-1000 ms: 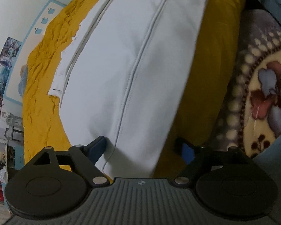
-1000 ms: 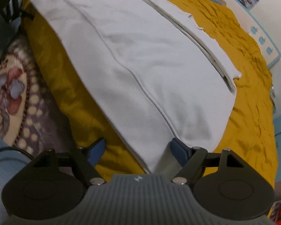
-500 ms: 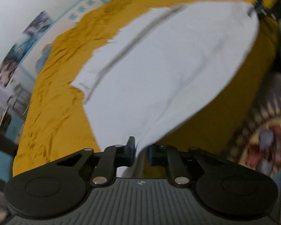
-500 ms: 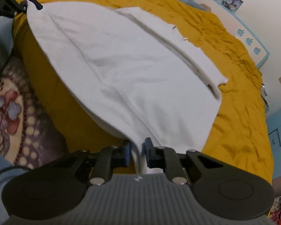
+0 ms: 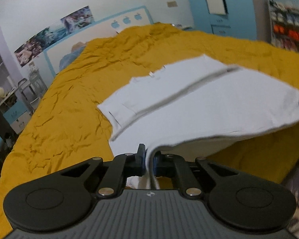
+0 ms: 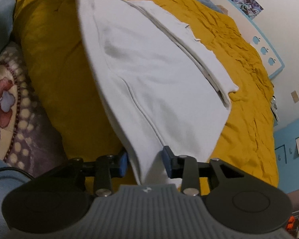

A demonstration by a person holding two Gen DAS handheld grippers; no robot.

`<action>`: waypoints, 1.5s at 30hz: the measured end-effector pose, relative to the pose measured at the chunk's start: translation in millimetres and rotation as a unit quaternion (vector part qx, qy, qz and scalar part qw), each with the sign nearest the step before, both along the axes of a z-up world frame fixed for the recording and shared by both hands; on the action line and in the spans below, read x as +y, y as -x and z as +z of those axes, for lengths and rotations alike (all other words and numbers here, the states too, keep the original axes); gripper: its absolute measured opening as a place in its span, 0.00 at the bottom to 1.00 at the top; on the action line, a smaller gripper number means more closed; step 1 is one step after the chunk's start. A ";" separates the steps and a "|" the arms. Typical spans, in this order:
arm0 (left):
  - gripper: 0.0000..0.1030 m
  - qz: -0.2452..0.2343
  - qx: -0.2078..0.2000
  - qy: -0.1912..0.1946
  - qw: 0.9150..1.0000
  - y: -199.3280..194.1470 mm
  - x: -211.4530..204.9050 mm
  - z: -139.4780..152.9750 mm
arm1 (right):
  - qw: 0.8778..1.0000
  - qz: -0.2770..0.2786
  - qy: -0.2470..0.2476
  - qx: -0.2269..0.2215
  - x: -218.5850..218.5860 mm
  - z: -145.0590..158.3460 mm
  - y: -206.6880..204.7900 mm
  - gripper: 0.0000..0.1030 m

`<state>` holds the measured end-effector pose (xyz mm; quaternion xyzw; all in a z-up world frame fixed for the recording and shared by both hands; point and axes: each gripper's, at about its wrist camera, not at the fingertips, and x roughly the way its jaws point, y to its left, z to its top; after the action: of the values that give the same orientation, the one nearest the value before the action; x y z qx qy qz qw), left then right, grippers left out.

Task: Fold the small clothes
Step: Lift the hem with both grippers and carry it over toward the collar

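A white garment lies partly folded on a mustard-yellow bedspread. My left gripper is shut on its near corner and holds that edge lifted off the bed. In the right wrist view the same white garment stretches away from me. My right gripper has its jaws partly apart around the other near corner, with the cloth hanging between the blue pads. The near hem is raised between the two grippers.
The yellow bedspread covers the whole bed. A floral blanket lies off the bed's near edge. A headboard with apple shapes and posters stand at the far wall. Shelves stand at the left.
Both grippers closed on the garment's near corners and lifted the hem. The left gripper swung up, showing the whole bed. The right jaws have since parted somewhat.
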<state>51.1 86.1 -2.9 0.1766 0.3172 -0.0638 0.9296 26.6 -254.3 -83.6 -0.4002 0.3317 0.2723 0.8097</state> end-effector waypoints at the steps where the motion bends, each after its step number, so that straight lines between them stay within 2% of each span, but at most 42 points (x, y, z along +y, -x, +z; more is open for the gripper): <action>1: 0.08 0.002 -0.006 0.005 1.000 -3.2 1.4 3.4 | 1.000 -0.005 -0.005 -0.008 -1.8 2.9 0.1 0.08; 3: 0.08 0.004 -0.019 0.008 1.000 -7.2 1.6 7.9 | 0.999 -0.020 -0.019 -0.018 -6.1 11.3 -2.3 0.05; 4: 0.07 0.007 -0.026 0.008 1.000 -8.6 0.4 9.6 | 0.999 -0.028 -0.033 -0.023 -8.7 16.9 -4.3 0.01; 6: 0.07 0.014 -0.041 0.010 0.999 -14.5 -1.5 14.0 | 0.996 -0.051 -0.074 -0.026 -13.4 31.8 -12.3 0.00; 9: 0.07 0.027 -0.058 0.026 0.998 -27.6 0.6 21.7 | 0.987 -0.084 -0.132 -0.043 -16.7 54.4 -29.6 0.00; 16: 0.07 0.065 -0.109 0.026 0.992 -63.6 2.5 42.2 | 0.962 -0.142 -0.207 -0.111 -12.7 107.4 -87.9 0.00; 23: 0.07 0.082 -0.156 0.011 0.984 -109.8 1.6 62.1 | 0.950 -0.153 -0.217 -0.164 1.6 143.2 -158.3 0.00; 31: 0.07 0.089 -0.173 -0.026 0.981 -186.2 2.9 58.9 | 0.940 -0.158 -0.236 -0.187 18.0 167.1 -269.1 0.00; 33: 0.07 0.091 -0.165 -0.031 0.982 -211.1 5.3 50.8 | 0.938 -0.162 -0.246 -0.183 22.8 167.1 -300.4 0.00; 38: 0.06 0.100 -0.128 -0.036 0.986 -266.5 13.5 20.2 | 0.942 -0.164 -0.241 -0.165 39.0 145.3 -381.0 0.00; 45: 0.07 0.106 -0.040 -0.019 0.993 -330.7 34.0 -42.8 | 0.949 -0.186 -0.234 -0.098 61.4 70.4 -495.4 0.00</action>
<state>381.8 120.1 -45.7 0.1625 0.2978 0.0480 0.9395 522.0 -192.9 -13.1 -0.1551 0.2466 0.1462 0.9454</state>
